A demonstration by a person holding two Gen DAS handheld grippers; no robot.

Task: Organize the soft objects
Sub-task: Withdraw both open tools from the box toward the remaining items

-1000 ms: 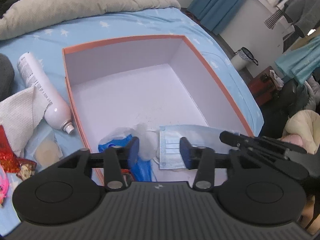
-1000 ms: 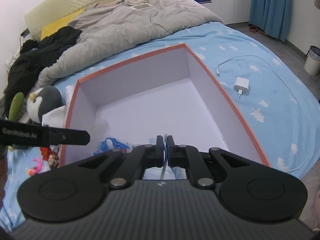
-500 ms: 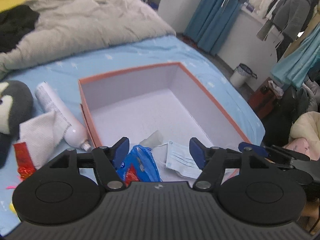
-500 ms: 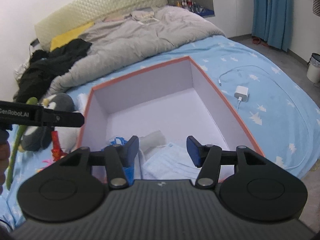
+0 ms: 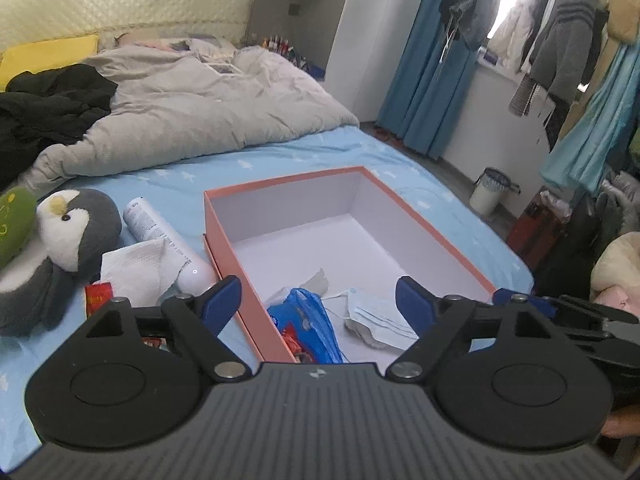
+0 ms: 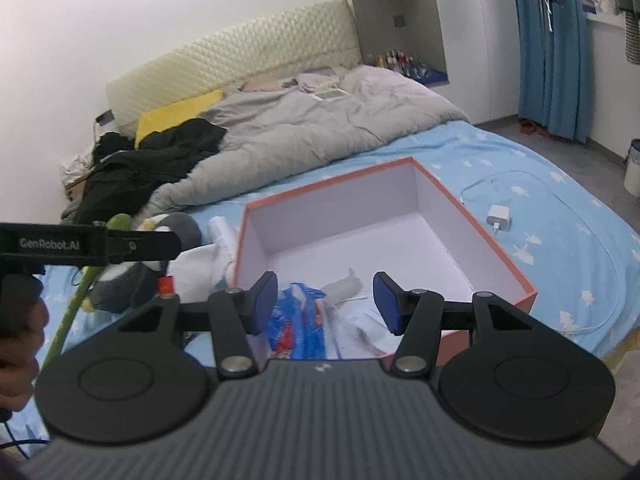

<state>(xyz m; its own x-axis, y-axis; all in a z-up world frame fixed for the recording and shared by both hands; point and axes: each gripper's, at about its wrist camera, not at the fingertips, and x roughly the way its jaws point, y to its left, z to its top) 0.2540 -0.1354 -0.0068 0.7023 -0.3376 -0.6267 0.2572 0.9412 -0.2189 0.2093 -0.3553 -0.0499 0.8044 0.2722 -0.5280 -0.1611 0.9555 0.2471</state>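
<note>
An orange-rimmed white box [image 5: 424, 220] [image 6: 484, 224] lies open on the blue bed sheet. At its near end lie a blue plastic bag [image 5: 308, 320] [image 6: 300, 320], a face mask [image 5: 376, 316] and a clear crumpled wrap [image 6: 344, 286]. Left of the box lie a penguin plush [image 5: 76, 228] [image 6: 160, 248], a white cloth [image 5: 136, 268] [image 6: 200, 264] and a white spray can [image 5: 160, 236]. My left gripper [image 5: 318, 300] is open and empty, raised above the box's near left corner. My right gripper [image 6: 324, 296] is open and empty above the box's near end.
A grey duvet [image 5: 192, 112] and black clothes [image 5: 48, 100] fill the far bed. A white charger and cable [image 6: 498, 216] lie right of the box. A green plush [image 5: 14, 220] and red wrappers [image 5: 98, 296] lie at the left. A bin [image 5: 490, 196] stands on the floor.
The right gripper opened and let go of the face mask, which now lies in the box. Both grippers rose and drew back from the box. The left gripper opened wider.
</note>
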